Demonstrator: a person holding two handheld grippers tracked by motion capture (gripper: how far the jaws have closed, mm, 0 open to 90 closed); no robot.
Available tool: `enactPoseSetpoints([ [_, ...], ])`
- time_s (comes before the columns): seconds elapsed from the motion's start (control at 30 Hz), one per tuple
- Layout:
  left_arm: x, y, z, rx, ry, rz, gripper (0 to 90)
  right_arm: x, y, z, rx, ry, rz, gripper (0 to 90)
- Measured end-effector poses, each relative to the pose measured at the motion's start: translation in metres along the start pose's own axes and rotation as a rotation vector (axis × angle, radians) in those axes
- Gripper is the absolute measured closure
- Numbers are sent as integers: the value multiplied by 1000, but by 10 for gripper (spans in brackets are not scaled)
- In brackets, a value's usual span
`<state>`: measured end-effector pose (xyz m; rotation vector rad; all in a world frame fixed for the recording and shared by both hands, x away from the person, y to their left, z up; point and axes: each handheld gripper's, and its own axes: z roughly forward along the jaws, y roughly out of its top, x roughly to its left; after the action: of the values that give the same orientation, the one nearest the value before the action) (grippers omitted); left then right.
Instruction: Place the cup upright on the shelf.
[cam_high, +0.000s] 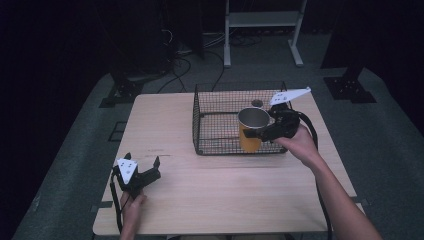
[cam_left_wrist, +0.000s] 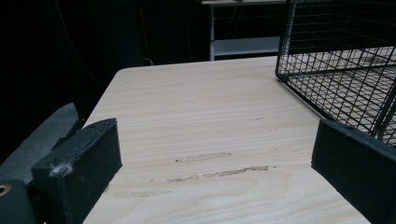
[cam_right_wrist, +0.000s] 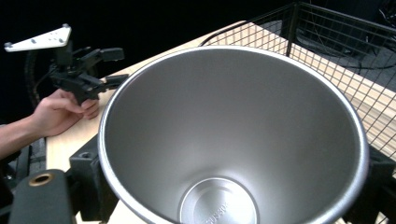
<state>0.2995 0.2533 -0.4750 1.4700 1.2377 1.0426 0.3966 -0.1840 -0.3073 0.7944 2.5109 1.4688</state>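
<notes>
Steel cup (cam_right_wrist: 233, 135) clamped in right gripper (cam_high: 263, 131) over wire basket (cam_high: 210, 125), prob. light, rigid, slick, best held by rim w/ firm squeeze; left gripper (cam_high: 144, 166) wide open, empty

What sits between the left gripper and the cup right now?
In the high view, bare tabletop, then the wire basket's near-left wall, separates the left gripper from the cup.
</notes>
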Motion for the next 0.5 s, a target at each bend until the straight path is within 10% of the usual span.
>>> enactPoseSetpoints([
  [0.5,0,0,0,0,0,-2,8,-28,20,25,10,-21,34,128],
])
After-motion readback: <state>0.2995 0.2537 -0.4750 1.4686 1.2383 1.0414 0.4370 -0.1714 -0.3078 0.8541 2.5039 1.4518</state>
